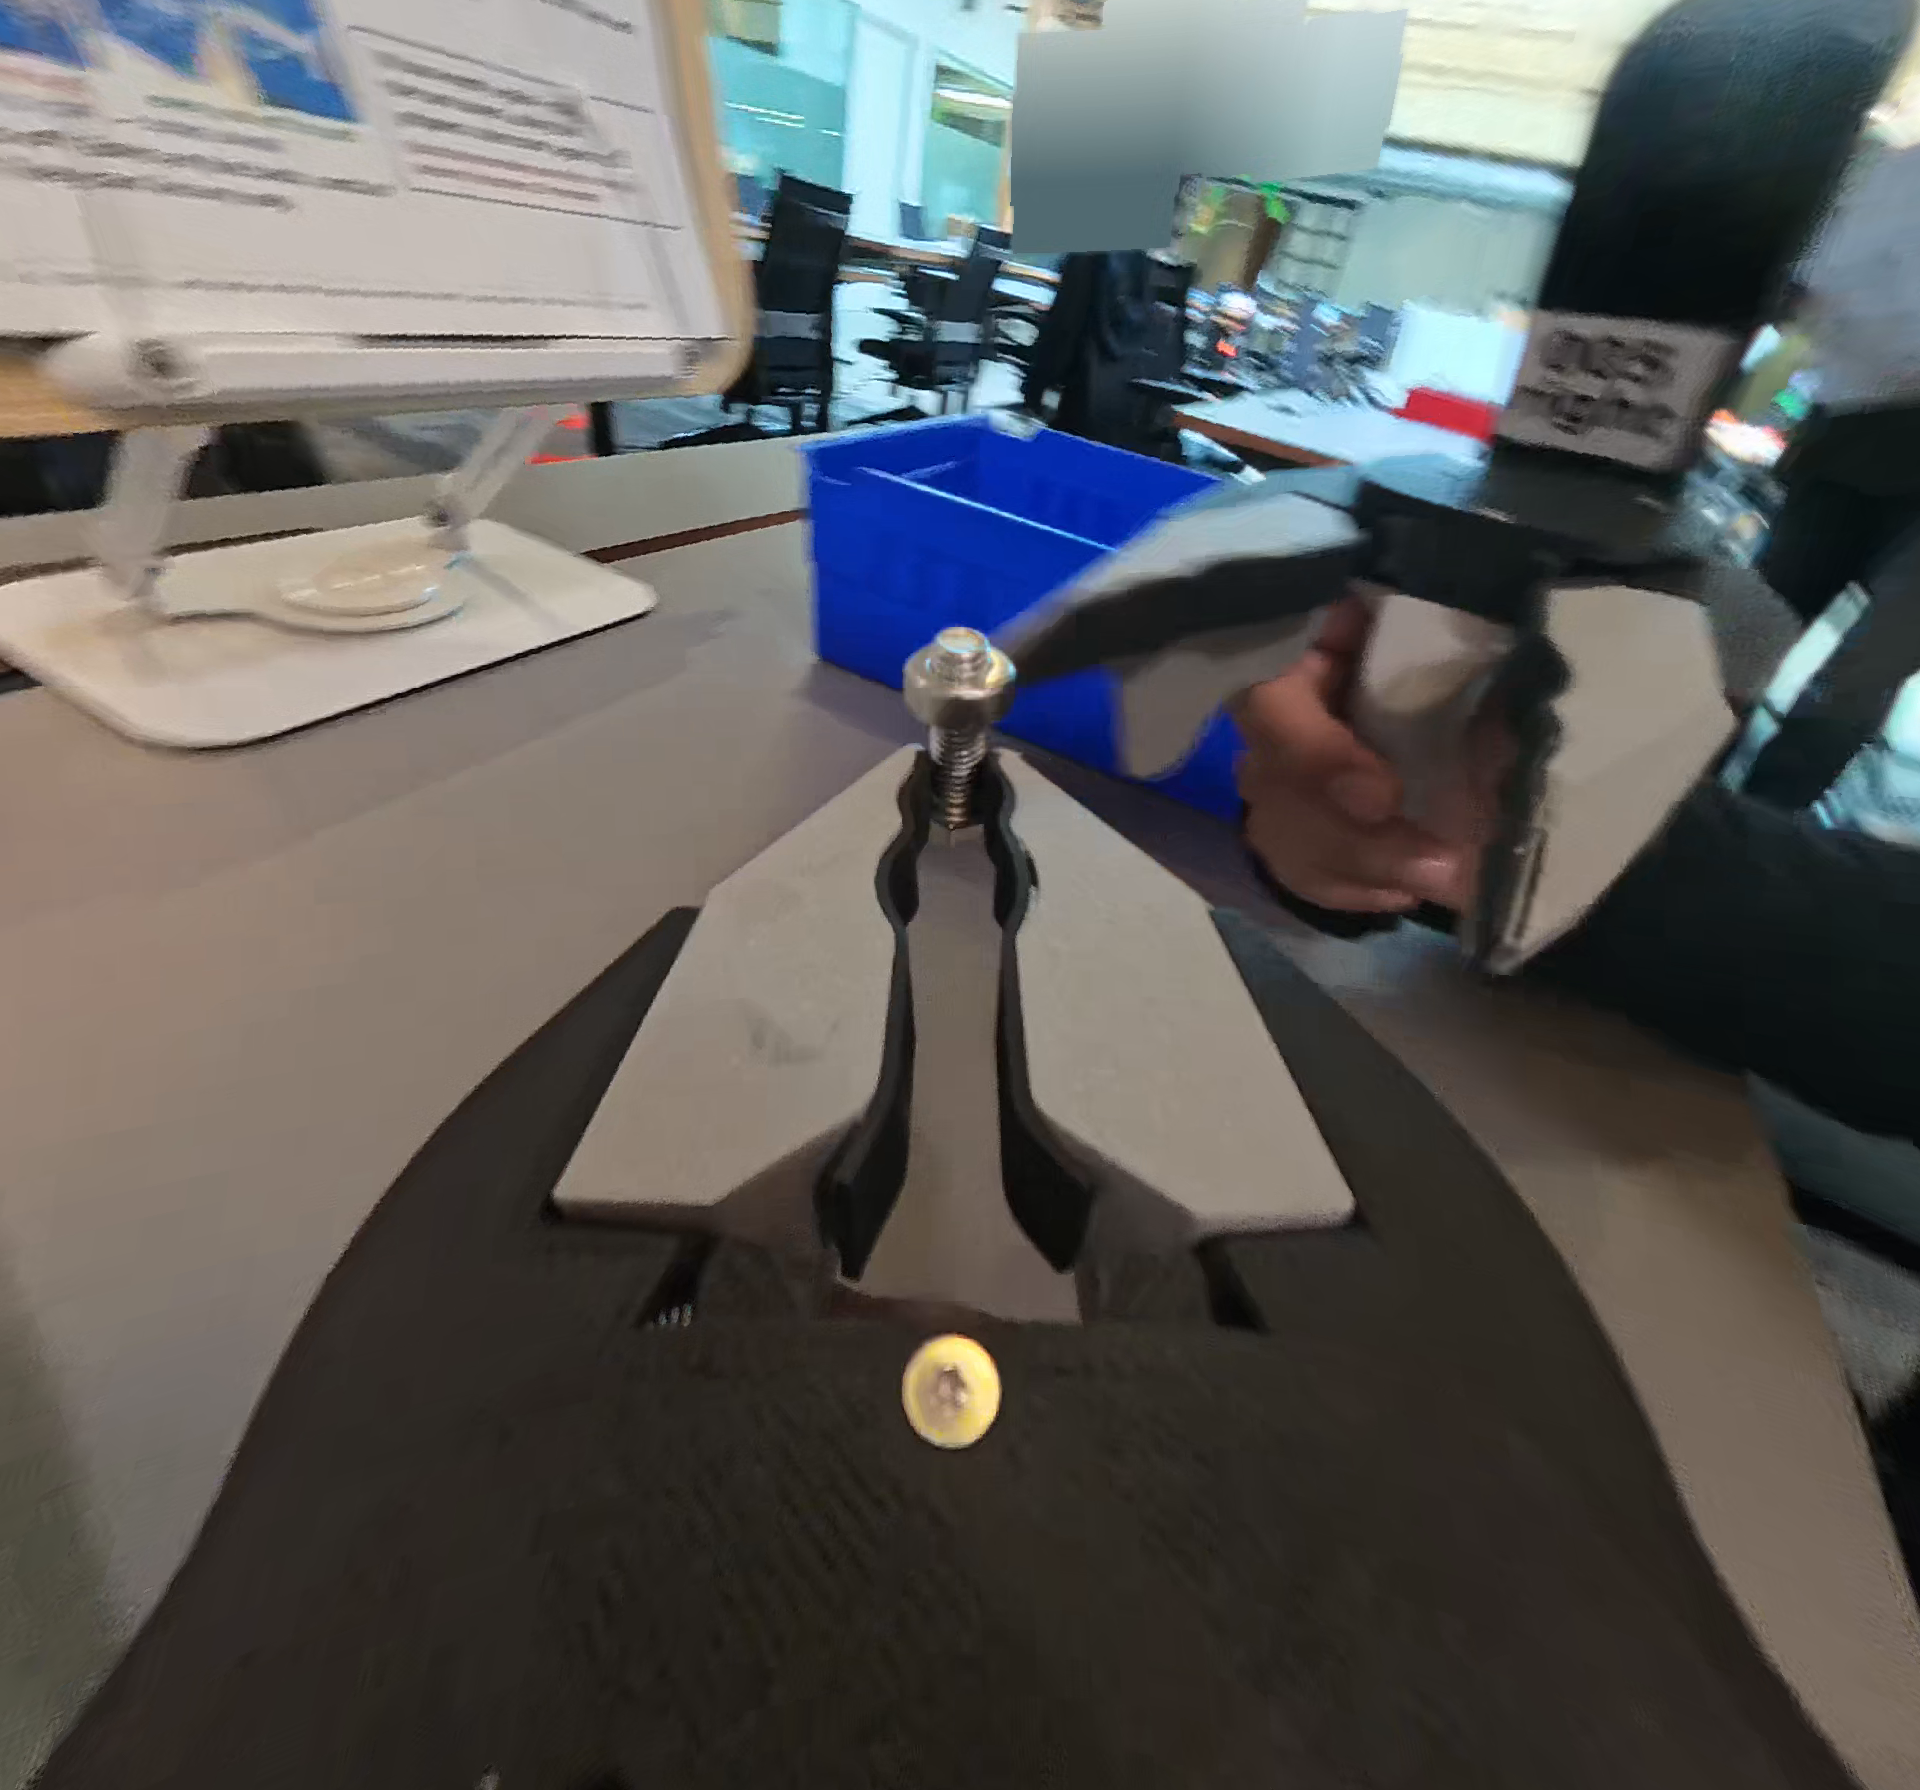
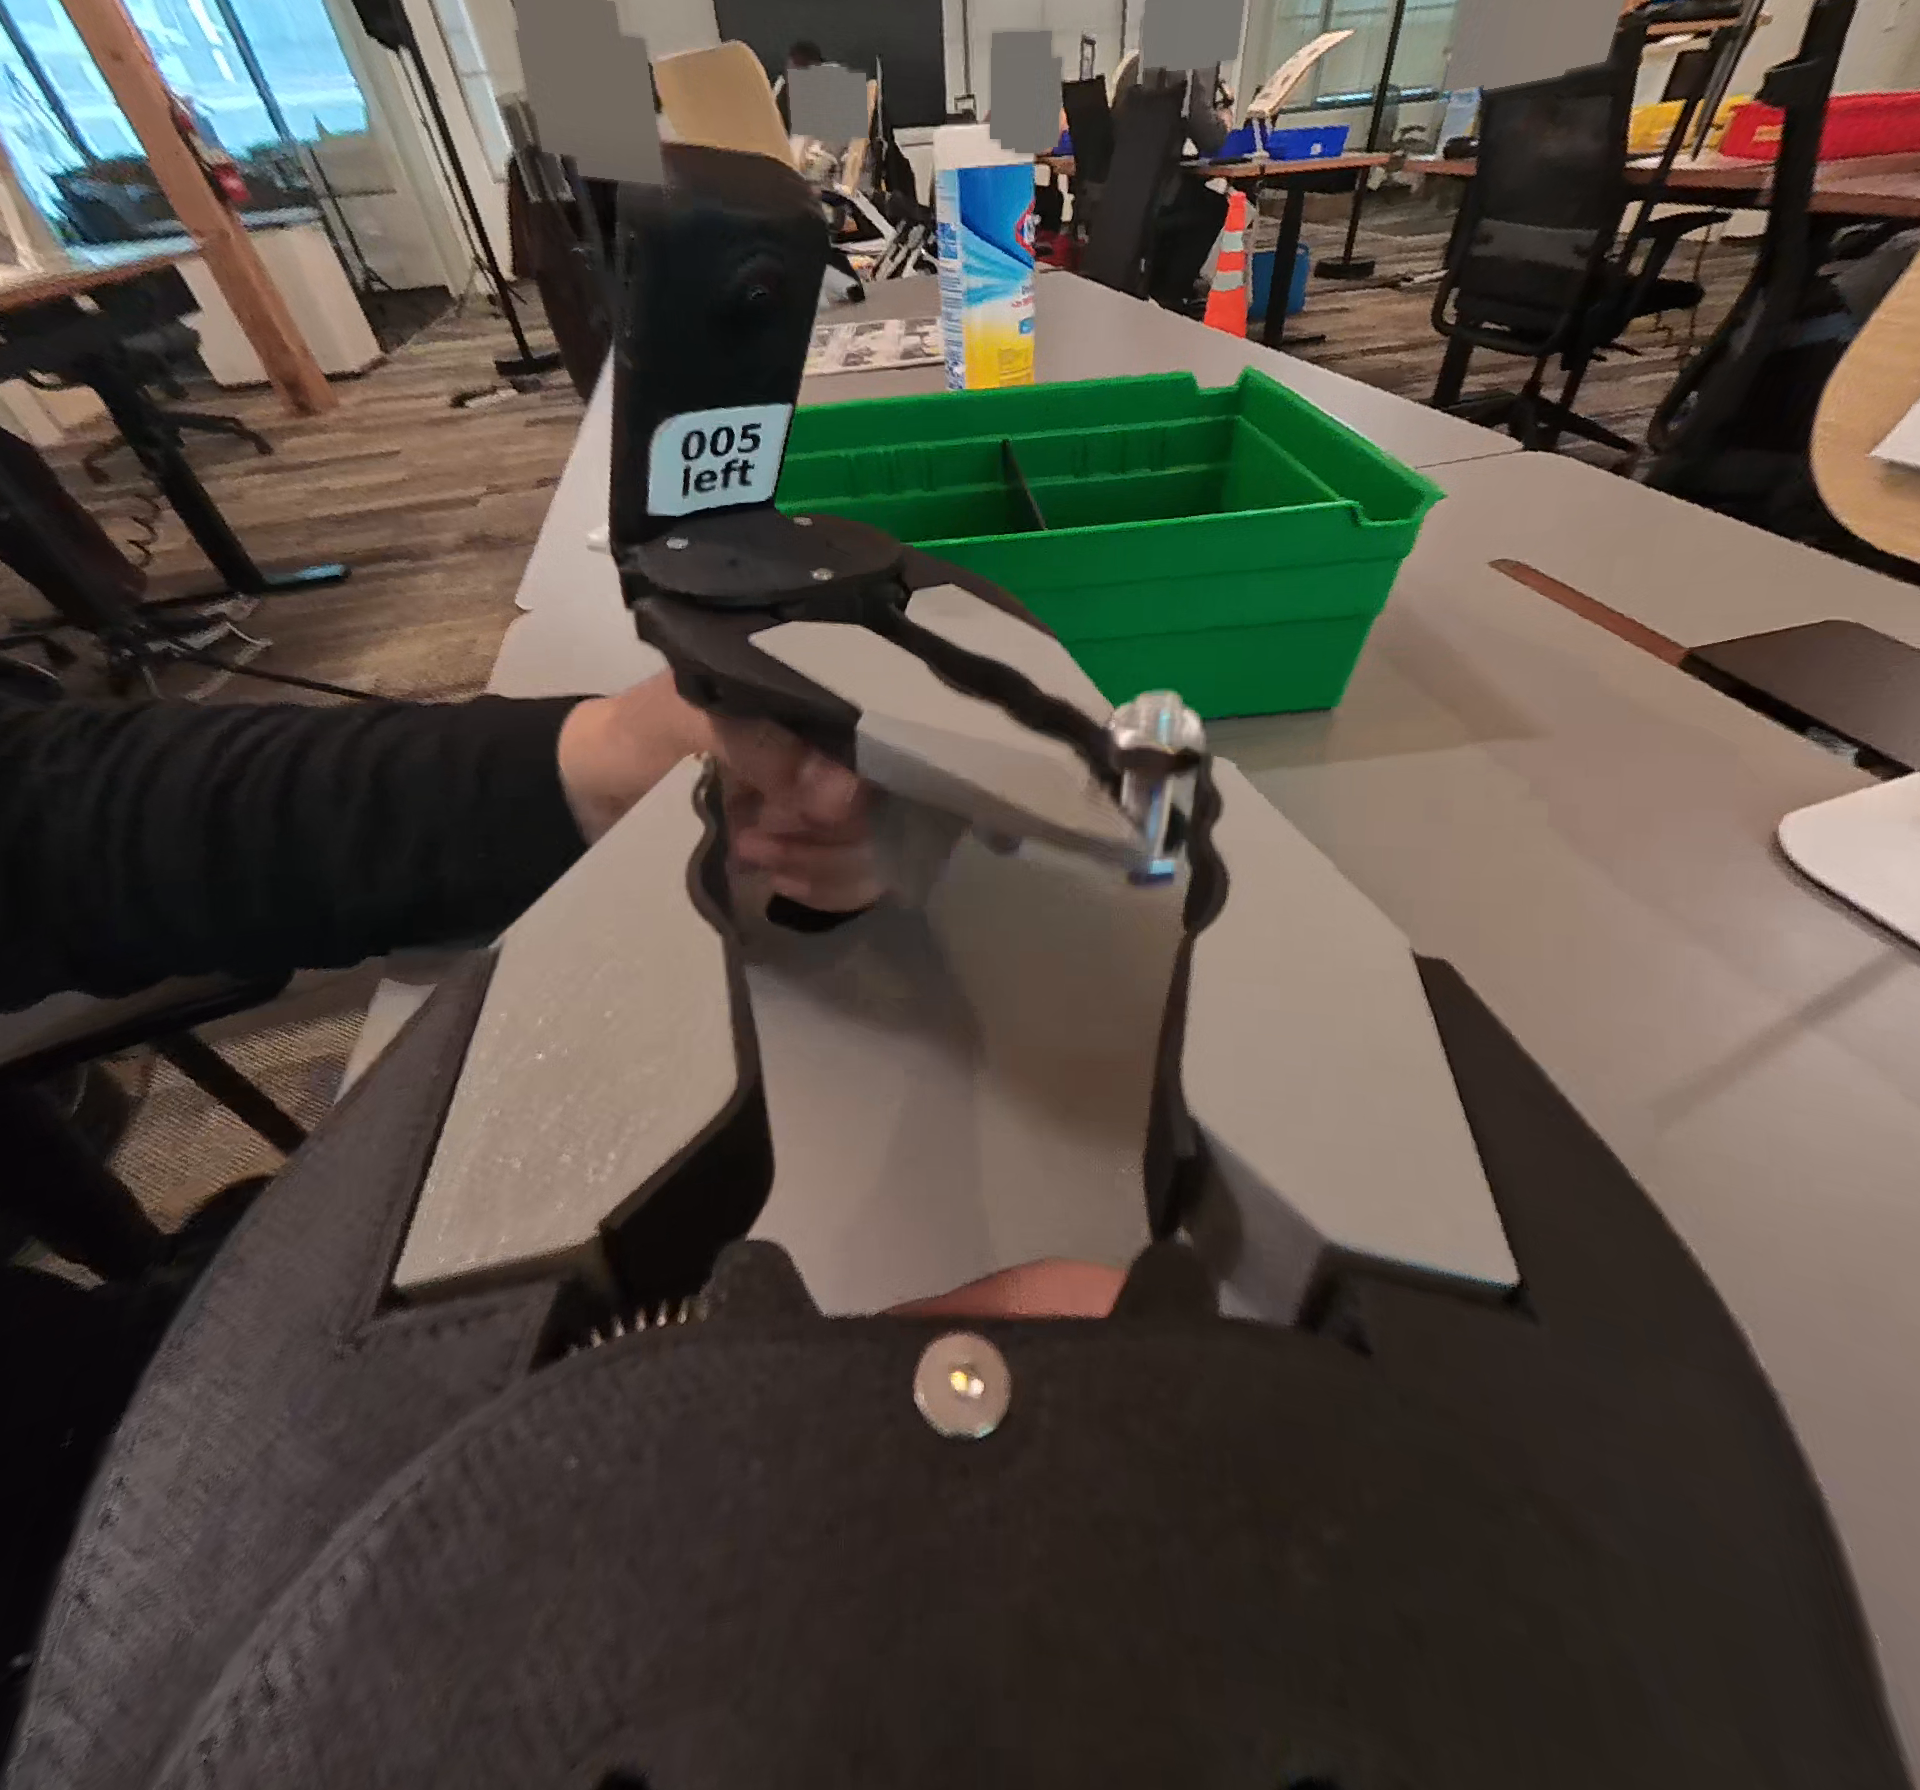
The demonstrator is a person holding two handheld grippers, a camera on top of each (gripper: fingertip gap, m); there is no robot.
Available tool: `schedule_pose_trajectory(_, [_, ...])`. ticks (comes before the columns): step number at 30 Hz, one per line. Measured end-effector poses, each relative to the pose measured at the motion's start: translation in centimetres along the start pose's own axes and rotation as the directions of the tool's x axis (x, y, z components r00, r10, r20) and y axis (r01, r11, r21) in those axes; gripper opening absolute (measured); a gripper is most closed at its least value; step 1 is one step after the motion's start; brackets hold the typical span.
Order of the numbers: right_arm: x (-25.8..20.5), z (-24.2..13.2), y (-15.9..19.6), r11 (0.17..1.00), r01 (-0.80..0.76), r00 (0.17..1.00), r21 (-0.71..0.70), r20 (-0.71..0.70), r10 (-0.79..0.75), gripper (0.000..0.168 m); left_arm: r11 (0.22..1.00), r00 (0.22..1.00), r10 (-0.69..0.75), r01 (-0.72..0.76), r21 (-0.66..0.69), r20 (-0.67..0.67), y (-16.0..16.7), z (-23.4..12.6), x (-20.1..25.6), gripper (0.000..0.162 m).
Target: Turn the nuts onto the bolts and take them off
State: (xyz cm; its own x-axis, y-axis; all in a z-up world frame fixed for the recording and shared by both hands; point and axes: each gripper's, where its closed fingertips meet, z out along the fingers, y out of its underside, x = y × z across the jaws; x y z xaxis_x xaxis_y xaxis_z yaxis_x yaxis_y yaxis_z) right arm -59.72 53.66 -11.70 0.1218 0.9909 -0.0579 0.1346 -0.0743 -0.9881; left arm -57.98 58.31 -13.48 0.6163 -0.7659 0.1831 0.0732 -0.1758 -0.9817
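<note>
Left wrist view: grey table [image 1: 312, 909] under everything, a white document stand [image 1: 343, 182] far ahead-left of the left gripper [image 1: 954, 805], a blue bin [image 1: 977, 535] ahead of its tips and slightly right. Left gripper is pinched nearly closed on the threaded shank of a bolt [image 1: 951, 784], held upright above the table. The steel nut [image 1: 957, 680] sits near the top of the bolt, just above the left fingertips, with thread showing between nut and tips. The right gripper [image 1: 1013, 660] comes in from the right with one fingertip touching the nut's side. Right wrist view: a green divided bin [image 2: 1122, 535] sits beyond the tips and a wipes canister [image 2: 985, 260] farther back. Right gripper [image 2: 956, 836] is spread wide, gripping nothing; the nut [image 2: 1155, 732] lies against its right finger [image 2: 1205, 836], and the left finger [image 2: 712, 867] is well clear. Judgement: this is a one-finger nudge to spin the nut, direction not readable from here. Risks: the fingertip slips off the hex flat, since contact is on one side only; side load tilts the bolt in the left pads, which hold only thread; if unscrewing, the nut is close to the end and could drop to the table and roll. Motion blur hides the exact thread count left.
</note>
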Motion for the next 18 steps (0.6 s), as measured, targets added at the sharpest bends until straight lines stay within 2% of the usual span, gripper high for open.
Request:
schedule_pose_trajectory(2, [-1.5, -0.9, -1.0, 0.998, 0.019, 0.995, 0.058, 0.097, -0.024, 0.033, 0.997, 0.993, -0.077, 0.076, 0.008, 0.087, 0.1, -0.8, -2.6, 0.006])
schedule_pose_trajectory(4, [-1.2, -1.4, -2.0, 0.994, -0.025, 0.995, 0.11, 0.096, 0.015, 0.04, 0.999, 0.995, -0.034, 0.035, -0.003, 0.098, 0.1, -1.2, -2.9, 0.006])
schedule_pose_trajectory(6, [0.3, -1.3, -1.7, 0.995, -0.046, 0.999, 0.091, 0.025, 0.044, 0.051, 1.0, 0.999, -0.006, 0.006, 0.003, 0.049, 0.0, -0.9, -1.6, 0.006])
schedule_pose_trajectory(10, [2.6, -1.0, -0.4, 0.995, -0.083, 0.992, 0.051, -0.088, 0.087, 0.049, 1.0, 0.992, 0.001, -0.002, -0.002, -0.125, 0.0, 0.1, 2.2, 0.006])
schedule_pose_trajectory(11, [2.8, -0.9, -0.1, 0.994, -0.096, 0.99, 0.044, -0.099, 0.1, 0.047, 1.0, 0.988, 0.015, -0.017, -0.011, -0.151, 0.3, 0.3, 2.9, 0.006])
schedule_pose_trajectory(14, [2.3, -0.4, 0.9, 0.993, -0.119, 0.991, -0.011, -0.058, 0.119, 0.016, 0.995, 0.984, 0.068, -0.079, -0.059, -0.164, 1.4, 0.7, 3.6, 0.007])
schedule_pose_trajectory(18, [2.8, -0.4, 1.4, 0.996, -0.075, 0.99, -0.049, -0.127, 0.068, 0.015, 0.996, 0.988, 0.061, -0.07, -0.061, -0.141, 1.5, 1.0, 3.3, 0.007])
